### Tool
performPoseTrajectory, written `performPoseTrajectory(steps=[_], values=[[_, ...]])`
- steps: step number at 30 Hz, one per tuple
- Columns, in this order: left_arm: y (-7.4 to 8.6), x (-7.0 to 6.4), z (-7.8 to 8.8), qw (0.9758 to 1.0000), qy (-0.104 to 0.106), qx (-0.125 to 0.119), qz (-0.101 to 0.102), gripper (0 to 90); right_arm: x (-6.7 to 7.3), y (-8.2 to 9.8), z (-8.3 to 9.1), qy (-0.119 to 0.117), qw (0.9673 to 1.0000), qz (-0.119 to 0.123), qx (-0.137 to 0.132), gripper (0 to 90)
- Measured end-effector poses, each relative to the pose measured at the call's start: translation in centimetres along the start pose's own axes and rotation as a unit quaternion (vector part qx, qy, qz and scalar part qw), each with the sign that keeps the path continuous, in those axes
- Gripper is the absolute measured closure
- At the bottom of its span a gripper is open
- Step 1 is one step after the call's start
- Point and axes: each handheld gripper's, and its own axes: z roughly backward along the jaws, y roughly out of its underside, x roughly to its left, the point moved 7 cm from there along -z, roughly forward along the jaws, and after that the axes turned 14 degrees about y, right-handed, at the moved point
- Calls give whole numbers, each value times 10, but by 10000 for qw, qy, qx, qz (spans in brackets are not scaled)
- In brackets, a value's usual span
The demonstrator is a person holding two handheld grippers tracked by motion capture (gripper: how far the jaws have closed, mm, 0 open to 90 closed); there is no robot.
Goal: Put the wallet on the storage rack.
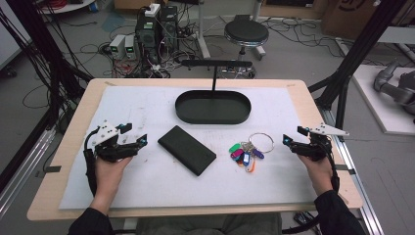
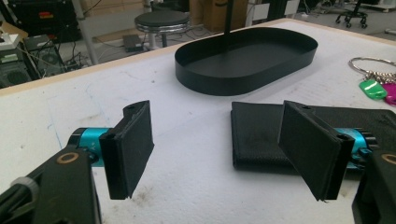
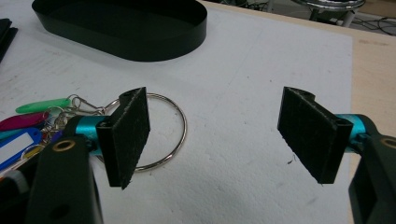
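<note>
Both grippers rest released on the surface: wallet just beside the left gripper fingers, keys near the right gripper, tray beyond

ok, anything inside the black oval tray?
Nothing visible inside the black oval tray: the high view and left gripper view show a bare black floor. A thin post stands at its far edge. The near wall hides a strip of floor just behind it.
</note>
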Motion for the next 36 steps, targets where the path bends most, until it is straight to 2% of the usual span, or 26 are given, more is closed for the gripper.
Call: performPoseTrajectory(steps=[6,10,13,18,23,25,27,29,31,35,36], values=[[0,0,-1,10000,-65,52,10,263,-5,-1,-2,13,9998,-172,-33,253],[2,1,-3,9999,16,107,79,263,-5,0,-4,42,9998,-173,-15,253],[3,1,-5,9999,-3,109,115,263,-4,0,-4,59,9999,-111,-26,253],[5,-1,-11,9996,-1,273,46,293,-5,-1,-4,53,9999,-142,-56,253],[8,-7,-17,9989,251,394,42,309,-5,-2,-2,57,9998,-190,-63,253],[8,-8,-18,9986,306,423,47,358,-5,-2,-1,68,9998,-167,-90,253],[10,-12,-23,9977,493,470,72,380,-2,-4,1,37,9998,-144,-126,253],[11,-13,-26,9971,574,488,88,433,2,-6,1,14,9997,-158,-164,253],[11,-13,-28,9968,604,519,93,444,4,-7,2,-12,9997,-175,-160,253],[17,-14,-40,9936,799,765,233,465,17,-11,2,-142,9997,-60,-211,253],[19,-14,-43,9924,813,916,143,464,19,-12,2,-164,9996,-52,-214,253]])
